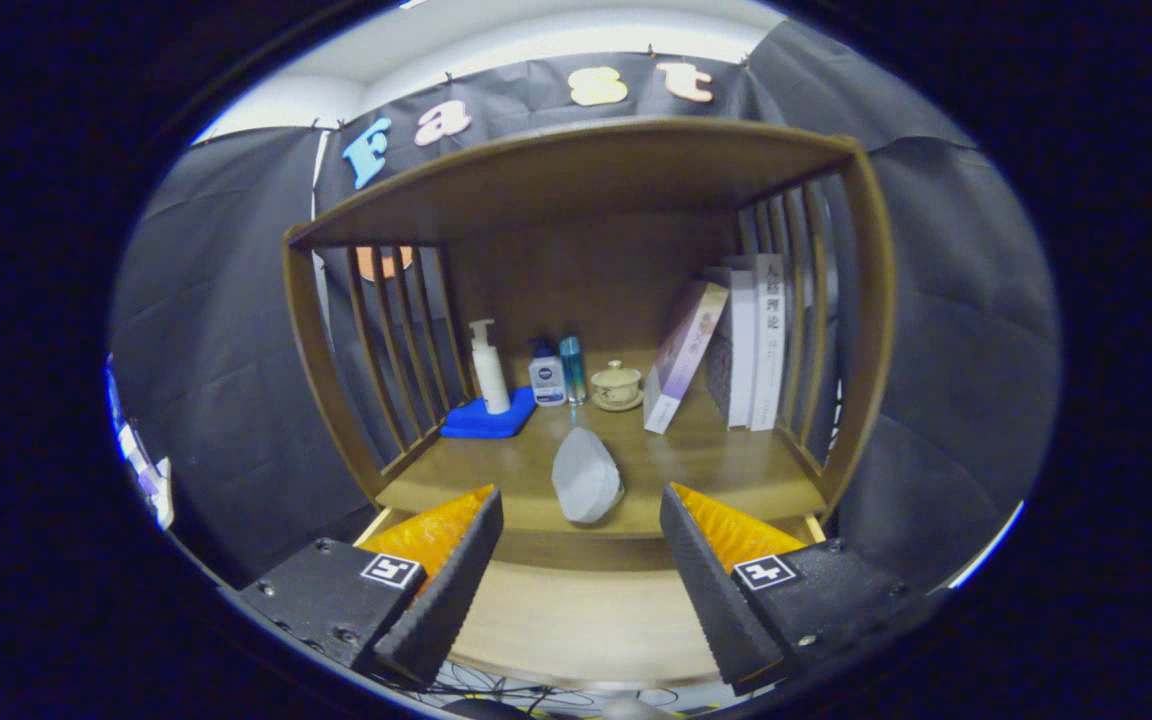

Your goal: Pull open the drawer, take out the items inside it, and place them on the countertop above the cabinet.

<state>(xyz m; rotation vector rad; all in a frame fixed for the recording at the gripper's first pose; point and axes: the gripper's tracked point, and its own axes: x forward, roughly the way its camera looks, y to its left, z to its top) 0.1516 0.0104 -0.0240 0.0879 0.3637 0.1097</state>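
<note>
A pale, whitish wrapped item (586, 462) lies on the wooden countertop (726, 470) near its front edge, just ahead of my fingers. My gripper (581, 497) is open and holds nothing, and the item shows through the gap between the two fingers. Below the countertop's edge, between and under the fingers, the drawer (576, 625) stands pulled out. Its light wooden floor looks bare in the part I can see; the fingers cover its sides.
At the back of the countertop stand a white pump bottle (488, 368) on a blue cloth (481, 420), two small bottles (556, 372), a lidded cup (616, 385) and several books (736, 345). Slatted side walls and a wooden top board enclose the space.
</note>
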